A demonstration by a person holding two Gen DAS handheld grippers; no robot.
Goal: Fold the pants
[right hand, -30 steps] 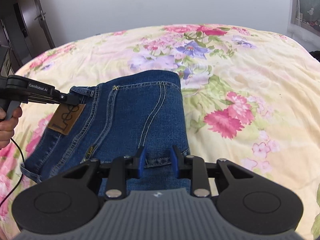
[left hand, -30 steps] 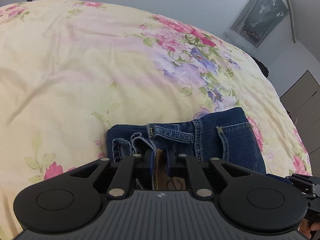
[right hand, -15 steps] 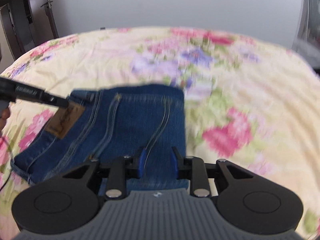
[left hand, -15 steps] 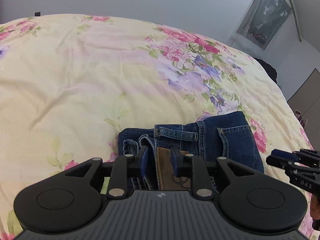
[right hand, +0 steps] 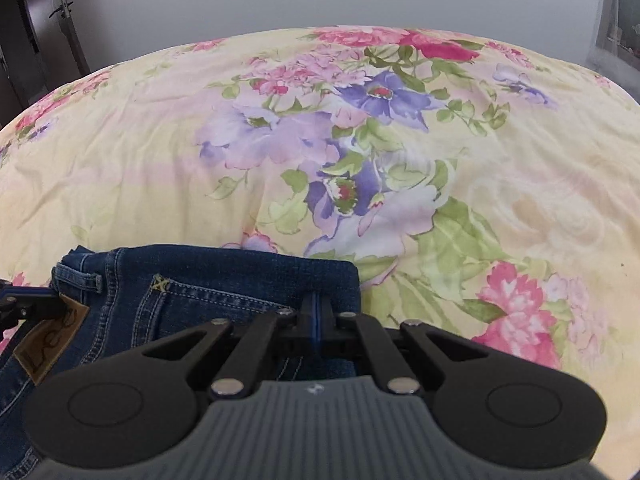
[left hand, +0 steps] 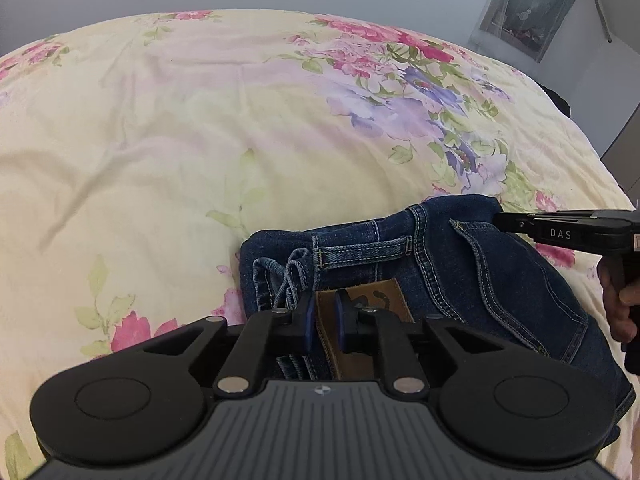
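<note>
I had the jeans [left hand: 460, 280] lying folded into a compact bundle on the bed [left hand: 180, 160], near its front edge, on a yellow cover printed with pink and purple flowers. The waistband, a belt loop [left hand: 362, 249] and the brown leather patch [left hand: 360, 320] faced up on the side nearest my left gripper [left hand: 323, 322].

Through the left wrist camera, my left gripper sat low over the waistband with its blue pads a narrow gap apart, straddling the leather patch. The patch ran up between the pads, but I could not tell whether they were actually pinching it or only resting either side of it. Frayed hem ends [left hand: 288, 276] bunched just beside the left pad.

From the right wrist camera, my right gripper [right hand: 317, 320] was fully clenched, its two fingers pressed together with only a thin blue line between them, at the right-hand end of the bundle [right hand: 224, 280]. Whether denim was caught between them I could not make out. In the left view the right gripper [left hand: 504, 221] reached in from the side, its tip over the far corner of the jeans, a hand [left hand: 620, 304] visible on its handle.
</note>
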